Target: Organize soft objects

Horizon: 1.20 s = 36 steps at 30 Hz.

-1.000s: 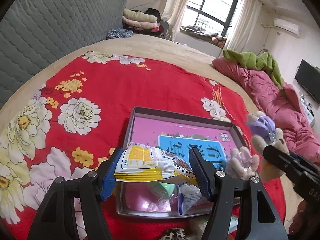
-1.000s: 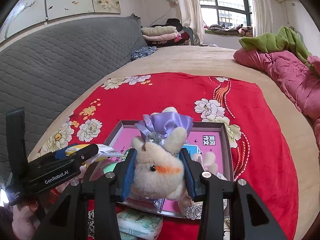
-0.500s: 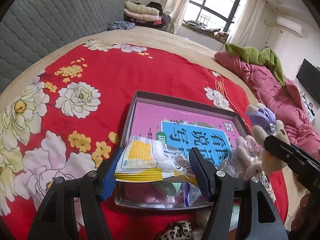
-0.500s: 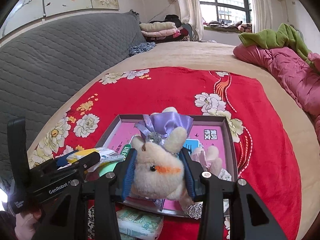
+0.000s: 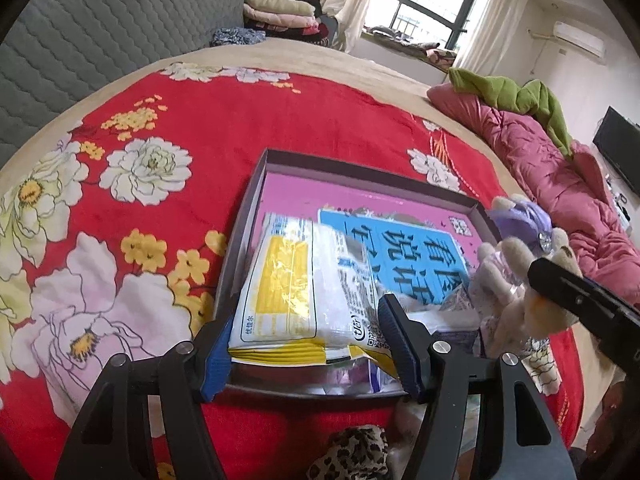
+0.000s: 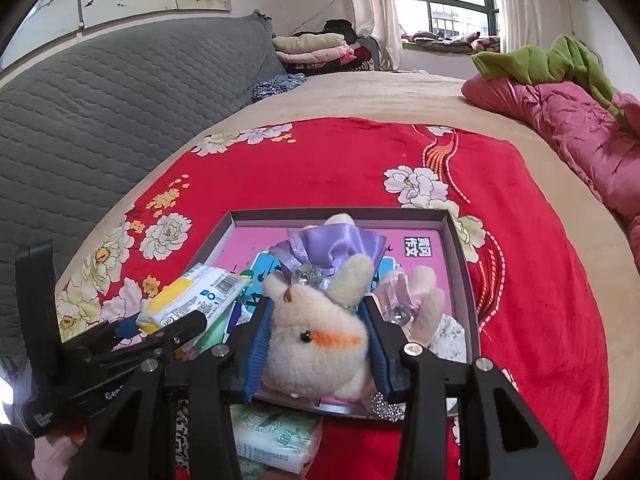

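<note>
The left gripper (image 5: 310,336) pinches a yellow-and-white tissue pack (image 5: 296,292) over the box (image 5: 256,184) on the bed, hiding the box's near corner. The right gripper (image 6: 316,354) clamps a plush rabbit (image 6: 316,344), whose body hides much of the box floor.

Two grippers are showing. One yellow-and-white tissue pack (image 5: 298,292) is sitting between the left tongs, and one cream plush rabbit (image 6: 320,340) between the right tongs. One shallow tray (image 6: 460,248) is lying just ahead of both. One green tissue pack (image 6: 276,436) and one leopard-print item (image 5: 352,456) are lying below the tongs.
</note>
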Motion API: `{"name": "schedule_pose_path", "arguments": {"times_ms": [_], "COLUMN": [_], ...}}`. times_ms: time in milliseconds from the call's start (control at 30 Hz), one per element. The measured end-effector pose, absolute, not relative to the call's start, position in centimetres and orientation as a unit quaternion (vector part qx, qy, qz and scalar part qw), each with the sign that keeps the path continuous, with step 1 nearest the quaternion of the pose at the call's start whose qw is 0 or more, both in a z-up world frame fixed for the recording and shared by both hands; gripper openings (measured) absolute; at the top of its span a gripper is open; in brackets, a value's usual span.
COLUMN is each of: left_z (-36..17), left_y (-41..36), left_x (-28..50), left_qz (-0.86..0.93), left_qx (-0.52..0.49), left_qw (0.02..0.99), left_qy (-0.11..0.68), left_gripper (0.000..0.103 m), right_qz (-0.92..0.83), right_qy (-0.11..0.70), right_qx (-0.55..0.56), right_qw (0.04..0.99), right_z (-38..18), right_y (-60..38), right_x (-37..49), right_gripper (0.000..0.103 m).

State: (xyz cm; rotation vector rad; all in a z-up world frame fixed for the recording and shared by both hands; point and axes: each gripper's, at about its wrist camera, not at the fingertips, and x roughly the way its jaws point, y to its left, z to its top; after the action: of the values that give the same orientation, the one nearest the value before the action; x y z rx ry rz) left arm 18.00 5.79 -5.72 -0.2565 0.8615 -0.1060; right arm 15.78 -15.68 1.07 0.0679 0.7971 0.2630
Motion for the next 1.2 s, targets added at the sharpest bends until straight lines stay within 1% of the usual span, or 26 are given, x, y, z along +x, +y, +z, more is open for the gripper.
{"name": "schedule_pose_path", "arguments": {"times_ms": [300, 633, 867, 1200], "left_z": [-6.3, -6.7, -6.8, -6.8], "left_y": [5.8, 5.6, 6.1, 6.5], "left_x": [18.0, 17.8, 17.8, 17.6], "left_qz": [-0.061, -0.069, -0.070, -0.076], "left_qx": [-0.123, -0.111, -0.120, -0.128], "left_qw": [0.900, 0.904, 0.905, 0.905], "left_qy": [0.413, 0.406, 0.402, 0.398], "left_gripper": [0.068, 0.068, 0.068, 0.068], "right_qz": [0.126, 0.122, 0.104, 0.109], "right_qy": [0.392, 0.412, 0.429, 0.423], "right_qx": [0.025, 0.023, 0.022, 0.009], "right_qw": [0.911, 0.903, 0.897, 0.900], "right_z": [0.5, -1.5, -3.2, -3.8], "right_y": [-15.1, -14.4, -14.6, -14.2], "right_x": [16.1, 15.8, 16.1, 16.1], "right_gripper": [0.043, 0.043, 0.044, 0.046]}}
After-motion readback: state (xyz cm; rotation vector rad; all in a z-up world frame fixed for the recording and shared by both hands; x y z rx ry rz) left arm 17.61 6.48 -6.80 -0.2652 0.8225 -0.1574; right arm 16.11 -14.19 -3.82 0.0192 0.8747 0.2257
